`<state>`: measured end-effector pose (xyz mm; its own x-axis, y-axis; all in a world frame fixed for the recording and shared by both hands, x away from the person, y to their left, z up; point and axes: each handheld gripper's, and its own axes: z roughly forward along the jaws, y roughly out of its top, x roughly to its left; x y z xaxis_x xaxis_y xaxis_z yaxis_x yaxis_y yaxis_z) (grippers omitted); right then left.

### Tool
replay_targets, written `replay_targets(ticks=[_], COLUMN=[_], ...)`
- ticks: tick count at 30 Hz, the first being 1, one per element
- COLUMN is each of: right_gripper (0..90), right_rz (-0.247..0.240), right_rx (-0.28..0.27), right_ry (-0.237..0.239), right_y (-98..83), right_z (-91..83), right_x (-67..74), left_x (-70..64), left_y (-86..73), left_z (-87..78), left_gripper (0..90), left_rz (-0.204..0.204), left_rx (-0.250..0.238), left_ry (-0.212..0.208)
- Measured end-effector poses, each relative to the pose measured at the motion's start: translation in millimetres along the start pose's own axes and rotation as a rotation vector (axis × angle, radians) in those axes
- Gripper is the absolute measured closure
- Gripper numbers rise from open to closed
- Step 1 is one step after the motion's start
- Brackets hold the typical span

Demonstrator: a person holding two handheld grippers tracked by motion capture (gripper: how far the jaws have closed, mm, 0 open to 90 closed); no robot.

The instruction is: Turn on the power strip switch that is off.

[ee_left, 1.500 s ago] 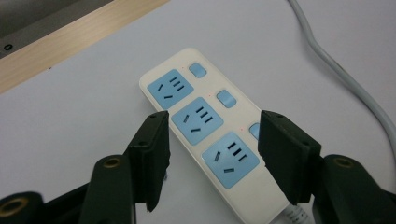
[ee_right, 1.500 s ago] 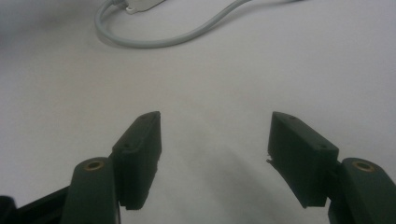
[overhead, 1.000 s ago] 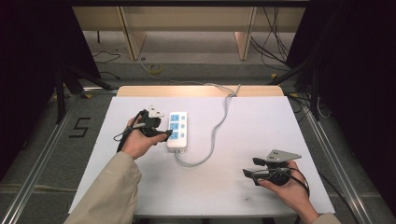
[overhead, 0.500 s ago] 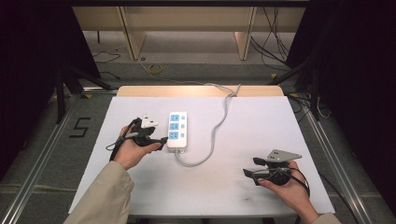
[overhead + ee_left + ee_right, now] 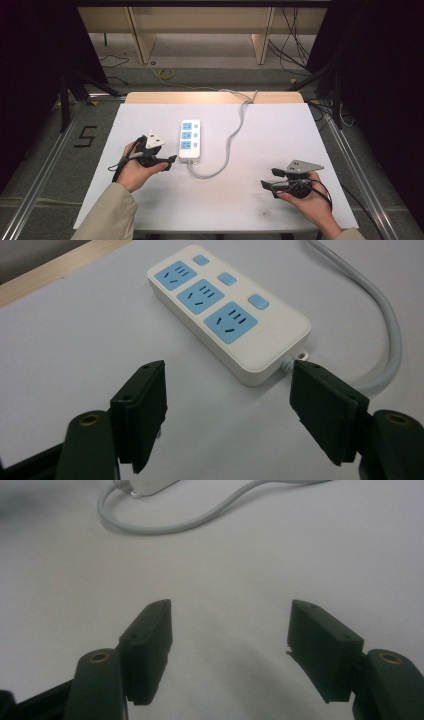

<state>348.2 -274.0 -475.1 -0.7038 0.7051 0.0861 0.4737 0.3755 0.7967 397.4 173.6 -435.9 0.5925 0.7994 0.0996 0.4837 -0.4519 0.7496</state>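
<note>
Where the white bench (image 5: pixel 165 210) carries the work, a white three-outlet power strip (image 5: pixel 189 139) lies flat near its middle, left of centre in the high view, with its long axis running away from the person. Each of its three blue socket faces has a blue rocker switch (image 5: pixel 258 302) beside it. No brand name or printed lettering can be read on the housing. A grey power cord (image 5: pixel 231 140) leaves the near end of the strip, loops on the bench surface and runs off over the far edge.

The left gripper (image 5: pixel 169 161) sits just beside the near left corner of the strip, apart from it. Its jaws have just been opening and stand wide, with nothing between them; in the left gripper view (image 5: pixel 227 412) the strip's near end lies just beyond the tips.

The right gripper (image 5: pixel 269 180) rests near the right front of the bench, well apart from the strip. Its jaws stand open and empty over bare bench surface (image 5: pixel 227 647).

On the floor left of the bench, a black marking reads "5" (image 5: pixel 85 136).
</note>
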Motion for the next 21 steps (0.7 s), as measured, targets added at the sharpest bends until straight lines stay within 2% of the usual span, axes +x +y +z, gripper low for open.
replay_targets(ticks=[6, 14, 21], right_gripper=[35.3, 35.2, 35.1], right_rz=[0.001, 0.002, 0.007], right_rx=[0.001, 0.003, 0.000], right_ry=[-0.002, -0.002, -0.003], right_y=[-0.2, -1.1, -2.0], right_z=[-0.4, -1.1, -2.0], right_x=[-0.3, -0.5, -1.3], left_x=[0.5, 0.8, 1.8], left_y=[-12.4, -22.2, -31.2], left_z=[-1.7, -1.8, -3.5], left_gripper=[29.8, 28.3, 27.5], left_rz=[-0.014, -0.001, -0.009], left_rx=[-0.001, 0.007, 0.001], left_ry=[0.000, -0.001, 0.008])
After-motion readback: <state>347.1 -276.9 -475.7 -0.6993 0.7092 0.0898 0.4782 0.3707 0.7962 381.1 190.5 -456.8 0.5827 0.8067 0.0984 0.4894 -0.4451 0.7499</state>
